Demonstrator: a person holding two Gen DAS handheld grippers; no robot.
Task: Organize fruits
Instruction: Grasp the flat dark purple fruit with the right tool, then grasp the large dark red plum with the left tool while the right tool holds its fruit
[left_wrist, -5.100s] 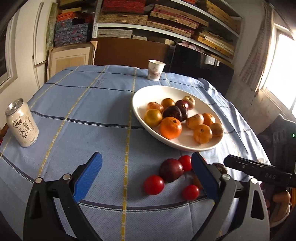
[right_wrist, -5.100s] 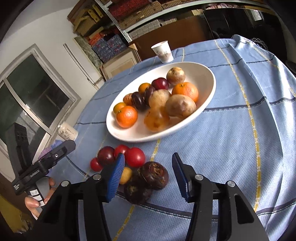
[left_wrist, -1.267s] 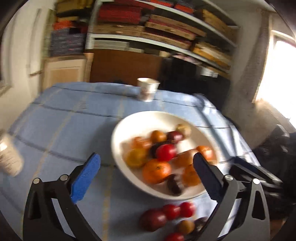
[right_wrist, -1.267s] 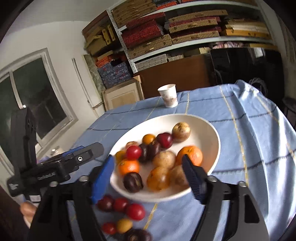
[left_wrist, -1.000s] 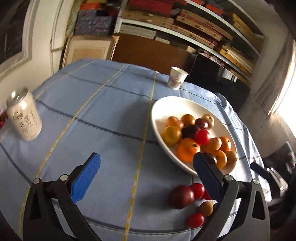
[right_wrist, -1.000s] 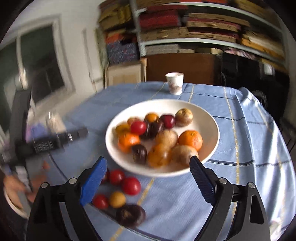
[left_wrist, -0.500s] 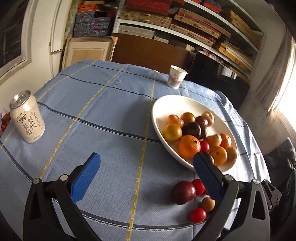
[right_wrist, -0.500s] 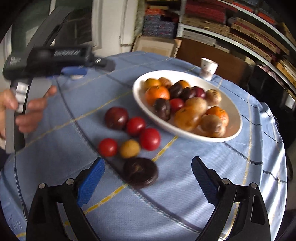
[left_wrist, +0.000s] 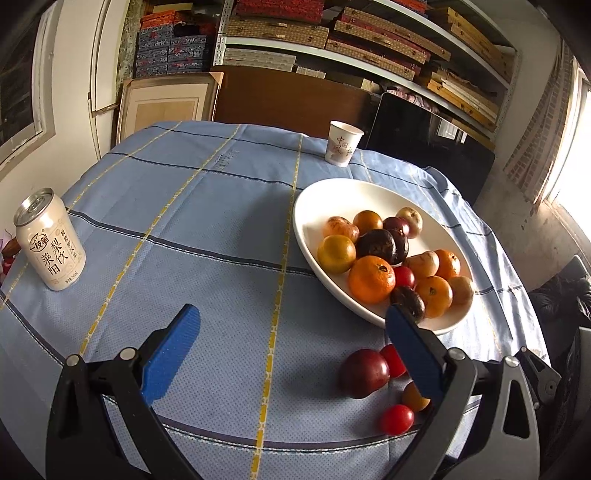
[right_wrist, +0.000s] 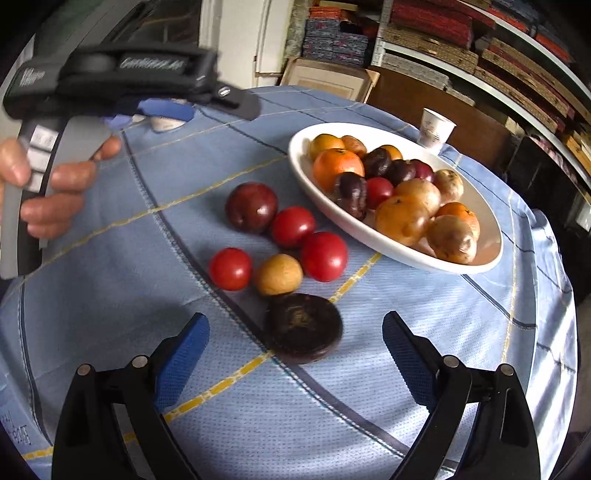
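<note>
Both grippers are being held empty with jaws spread wide; the right gripper (right_wrist: 295, 354) is being seen at the bottom of its own view, the left gripper (left_wrist: 291, 354) at the bottom of its view, and the left one is also being seen in the upper left of the right wrist frame, gripped by a hand (right_wrist: 55, 184).

Loose fruit is lying on the blue tablecloth (right_wrist: 424, 369), lower centre of the right wrist frame, just beside the white plate (right_wrist: 491, 229): a dark flat fruit (right_wrist: 303, 332) is lying nearest, between the right gripper's blue pads; behind it a small yellow fruit (right_wrist: 279, 274), three red tomatoes (nearest-left one (right_wrist: 230, 268)) and a dark red plum (right_wrist: 251, 206) are clustered, some touching. The plate, upper right, is already being filled with oranges and other fruit. A can (left_wrist: 50, 240) and a paper cup (right_wrist: 436, 129) are standing well apart from the work.

Step in hand, as judged: the dark flat fruit is being lined up for pickup by the right gripper. Advice: the jaws are to be lowered astride its widest part, centred, so the yellow fruit touching its far edge is not being nudged; closing is to be gentle, as soft flesh is likely being bruised by hard squeezing; release is to be made over a bare patch of the plate, low, so that piled fruit is not being knocked out.
</note>
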